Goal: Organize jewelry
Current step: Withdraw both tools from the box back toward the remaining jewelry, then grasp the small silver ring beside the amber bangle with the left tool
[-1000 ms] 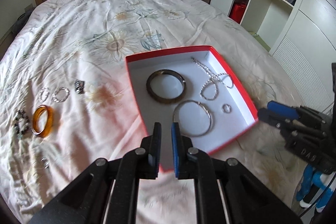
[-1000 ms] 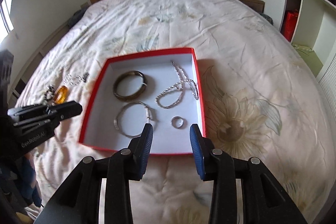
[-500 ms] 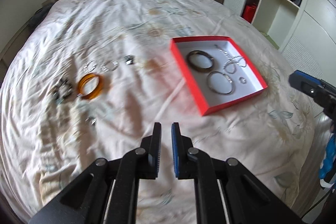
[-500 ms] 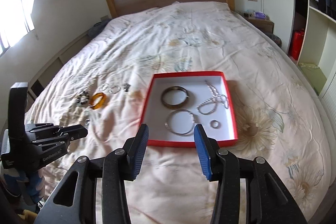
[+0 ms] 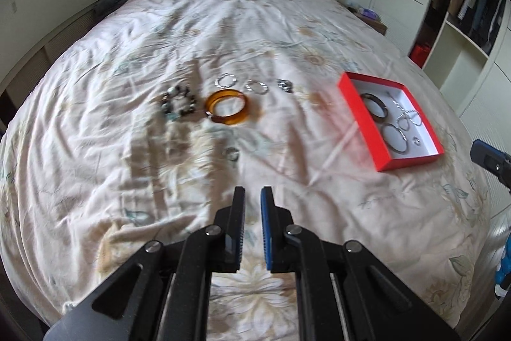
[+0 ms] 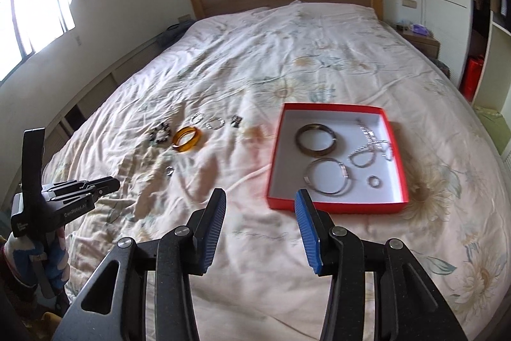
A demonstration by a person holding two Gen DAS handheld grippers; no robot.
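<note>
While hovering over the bed [image 5: 95, 149], left claw [image 5: 252, 197] nearly closed with a narrow gap, gripping nothing; right claw [image 6: 260, 200] open and empty. Left of the red box [image 6: 335, 206]: amber bangle [image 5: 226, 106], beaded bracelet [image 5: 177, 103], small rings. Inside the red box: dark bangle [image 6: 315, 139], silver hoop [image 6: 327, 176], chain [image 6: 370, 146], ring [image 6: 373, 181].
</note>
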